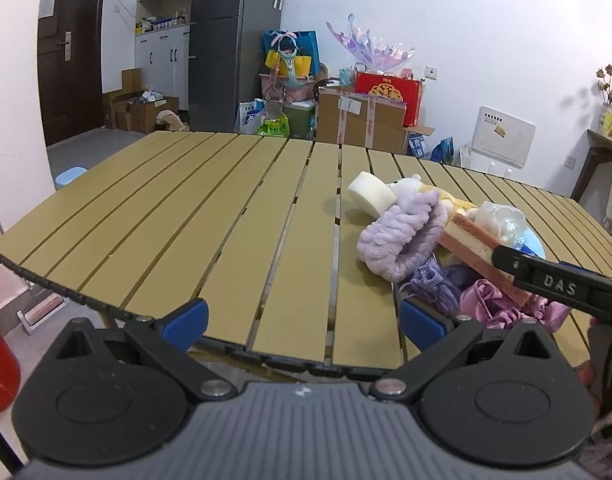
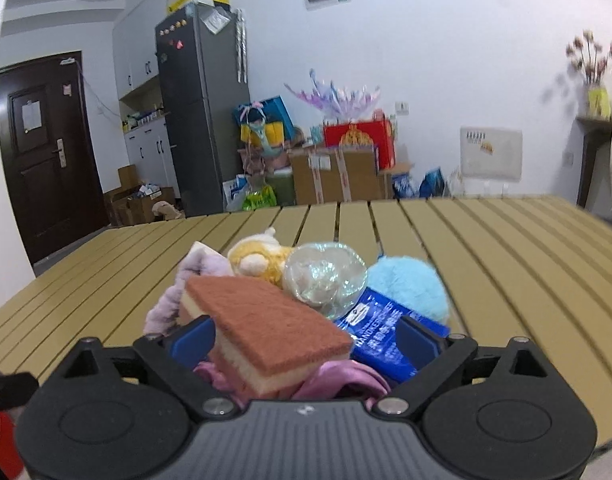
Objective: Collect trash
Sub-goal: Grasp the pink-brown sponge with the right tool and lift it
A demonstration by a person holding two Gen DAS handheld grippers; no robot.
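Right wrist view shows a pile on the slatted tan table [image 2: 506,248]. On top lies a rectangular sponge [image 2: 266,328] with a rough reddish scouring face and a soft yellow foam body. Behind it sit a crumpled clear plastic ball [image 2: 326,280], a fluffy blue ball [image 2: 410,284] and a glossy blue packet [image 2: 386,332]. The right gripper [image 2: 306,340] stands wide around the sponge; whether the pads touch it, I cannot tell. The left gripper [image 1: 302,320] is wide apart over bare slats, holding nothing.

Home: fridge [image 1: 216,40], cupboards [image 1: 162,56], boxes [image 1: 358,120]
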